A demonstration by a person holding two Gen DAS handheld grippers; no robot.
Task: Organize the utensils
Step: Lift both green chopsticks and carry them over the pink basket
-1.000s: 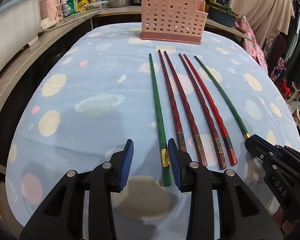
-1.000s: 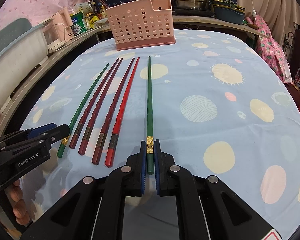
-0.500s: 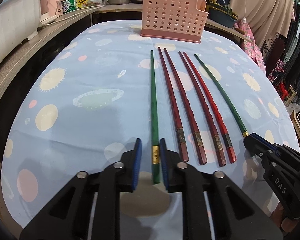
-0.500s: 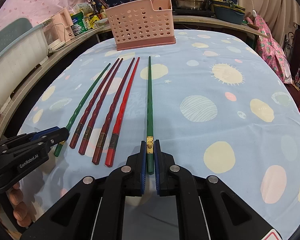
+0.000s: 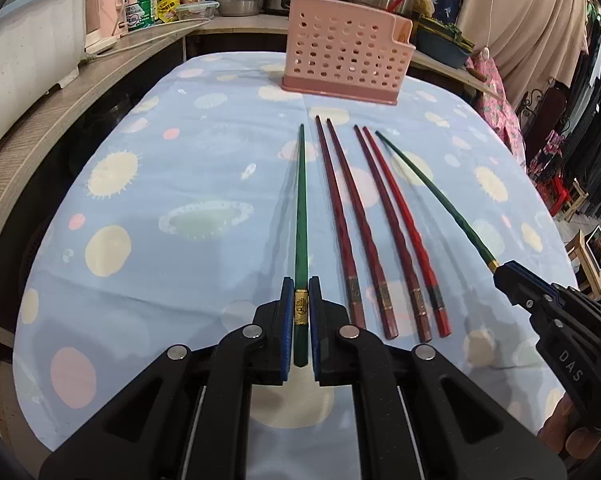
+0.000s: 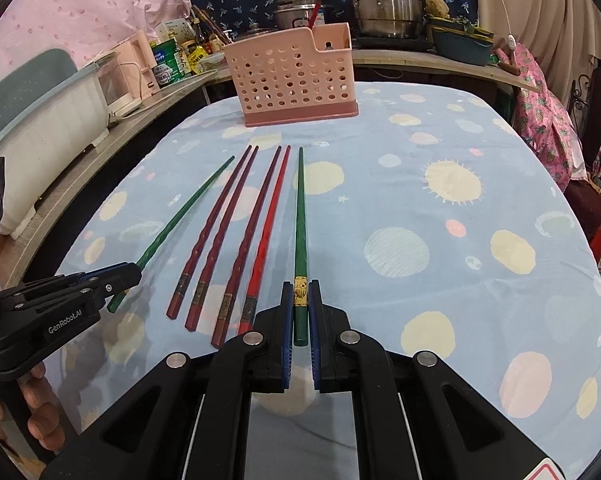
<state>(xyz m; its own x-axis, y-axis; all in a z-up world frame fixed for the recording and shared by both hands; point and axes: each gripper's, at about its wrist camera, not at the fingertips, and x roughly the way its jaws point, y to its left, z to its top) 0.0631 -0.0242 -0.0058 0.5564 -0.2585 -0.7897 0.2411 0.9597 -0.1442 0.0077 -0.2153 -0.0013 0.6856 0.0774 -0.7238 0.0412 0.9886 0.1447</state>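
Green and thin, the left green chopstick [image 5: 300,216] sits pinched between the pads of the left gripper [image 5: 301,316] in the left wrist view; four red chopsticks [image 5: 374,224] lie beside it on the blue tablecloth [image 5: 160,184]; the pink basket [image 5: 346,64] stands far back; in the right wrist view, the right gripper [image 6: 301,312] squeezes the right green chopstick [image 6: 301,216] near its gold band.

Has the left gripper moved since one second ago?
Yes. The left gripper shifted right and closed around the left green chopstick, which lies where it was.
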